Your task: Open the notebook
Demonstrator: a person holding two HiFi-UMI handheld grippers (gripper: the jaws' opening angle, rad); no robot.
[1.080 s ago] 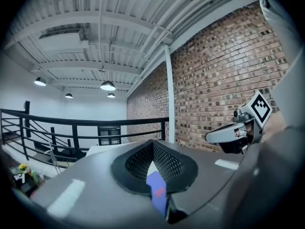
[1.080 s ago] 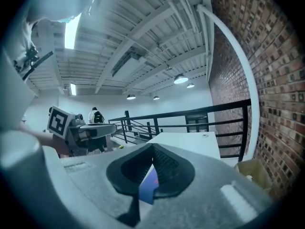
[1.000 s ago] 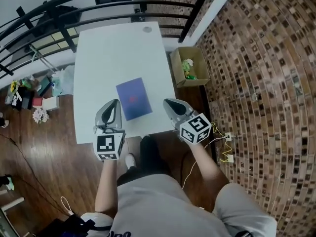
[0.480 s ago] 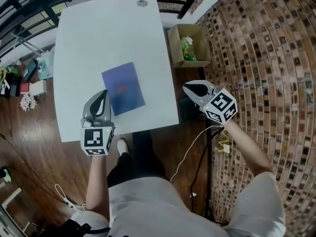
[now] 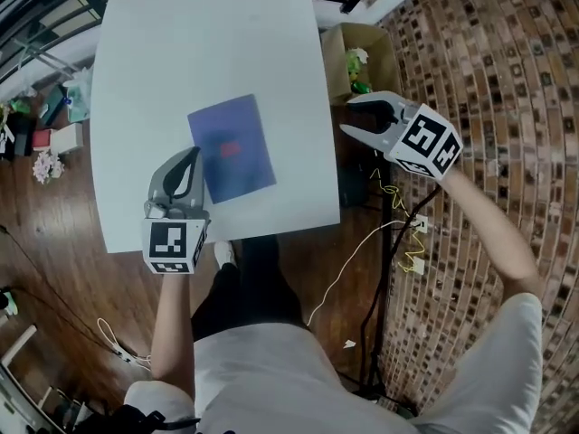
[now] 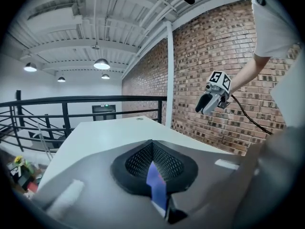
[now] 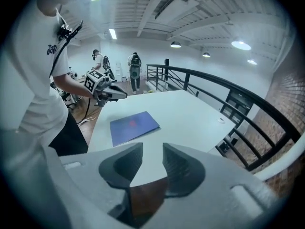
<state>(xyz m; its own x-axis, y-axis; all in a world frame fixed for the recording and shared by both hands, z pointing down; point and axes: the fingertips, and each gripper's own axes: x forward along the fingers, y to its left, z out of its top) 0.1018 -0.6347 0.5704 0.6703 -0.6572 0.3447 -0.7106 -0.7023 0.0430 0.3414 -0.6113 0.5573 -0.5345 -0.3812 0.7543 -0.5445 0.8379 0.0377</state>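
A closed blue notebook with a small red mark lies flat on the white table; it also shows in the right gripper view. My left gripper is shut, its tips low over the table just left of the notebook's near corner. Through its thin slit only a strip of blue shows. My right gripper hangs off the table's right edge, pointing toward the notebook from well apart. Its jaws have just been opening and hold nothing.
An open cardboard box with green items stands on the floor right of the table. Cables trail on the wood floor below the right arm. A black railing runs behind the table. Small clutter lies on the floor at left.
The right gripper has swung from the table's front edge out past its right side, and its jaws have opened. The left gripper has stayed shut by the notebook's near left corner.
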